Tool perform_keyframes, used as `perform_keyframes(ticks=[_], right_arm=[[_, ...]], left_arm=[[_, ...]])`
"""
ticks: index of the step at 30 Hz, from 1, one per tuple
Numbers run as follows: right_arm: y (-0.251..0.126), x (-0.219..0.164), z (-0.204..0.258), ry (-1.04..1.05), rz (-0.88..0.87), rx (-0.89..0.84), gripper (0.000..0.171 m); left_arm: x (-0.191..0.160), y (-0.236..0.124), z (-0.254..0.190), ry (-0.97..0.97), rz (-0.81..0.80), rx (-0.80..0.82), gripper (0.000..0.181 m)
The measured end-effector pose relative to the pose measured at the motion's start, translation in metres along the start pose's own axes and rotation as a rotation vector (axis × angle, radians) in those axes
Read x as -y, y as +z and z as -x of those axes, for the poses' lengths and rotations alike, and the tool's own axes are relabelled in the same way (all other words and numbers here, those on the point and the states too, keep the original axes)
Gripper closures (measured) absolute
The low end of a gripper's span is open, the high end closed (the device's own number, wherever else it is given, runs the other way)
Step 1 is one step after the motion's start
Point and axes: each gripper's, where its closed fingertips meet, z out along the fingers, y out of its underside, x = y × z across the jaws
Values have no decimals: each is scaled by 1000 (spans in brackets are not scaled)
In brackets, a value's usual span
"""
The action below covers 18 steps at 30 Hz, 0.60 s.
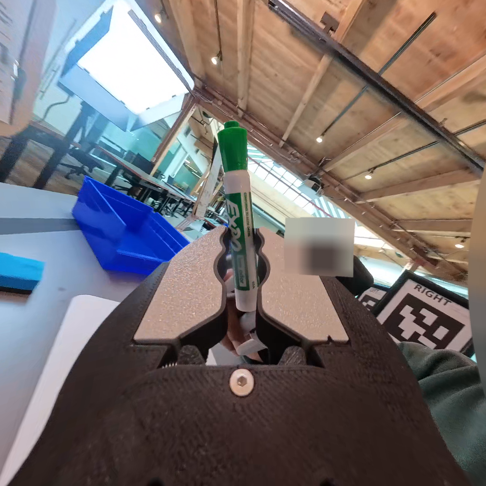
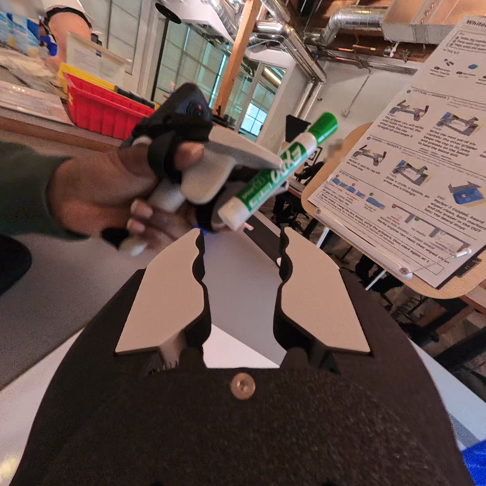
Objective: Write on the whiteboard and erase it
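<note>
My left gripper (image 1: 240, 232) is shut on a green-capped whiteboard marker (image 1: 236, 200), which points up and away with its cap on. In the right wrist view a hand holds that left gripper (image 2: 271, 178) in the air with the marker (image 2: 278, 171) slanting up to the right. My right gripper (image 2: 242, 231) is open and empty, just below and short of the marker's white butt end. The white whiteboard (image 2: 231, 349) lies flat under it and also shows in the left wrist view (image 1: 65, 342). A blue eraser (image 1: 18, 271) lies on the table at the far left.
A blue bin (image 1: 126, 231) stands on the grey table beyond the whiteboard. A tilted wooden stand with an instruction sheet (image 2: 410, 171) is at the right. Red (image 2: 105, 115) and yellow bins sit at the back left. A black-and-white tag (image 1: 420, 318) shows at right. The left gripper's tips are roughly 5 centimetres from the right gripper's. The blue eraser (image 1: 18, 271) is about 25 centimetres from my right fingertips.
</note>
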Motion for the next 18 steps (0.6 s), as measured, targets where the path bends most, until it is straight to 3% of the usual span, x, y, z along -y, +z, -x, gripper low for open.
perform_keyframes(ticks=[4, 7, 9, 13, 18], right_arm=[[5, -9, -2, 54, 4, -5, 124], [-4, -15, -11, -11, -32, -37, 151], [-8, -18, -22, -60, -26, -48, 150], [-11, -27, -18, -112, -10, 8, 132], [-7, -26, 1, -196, -18, 16, 126]], left_arm=[[-12, -4, 1, -34, -41, -17, 163], [-15, -17, 10, -9, -9, 1, 163], [-18, -24, 15, -38, -3, 5, 163], [-22, -25, 17, -64, 11, -12, 163], [-59, -14, 8, -135, 141, -72, 163]])
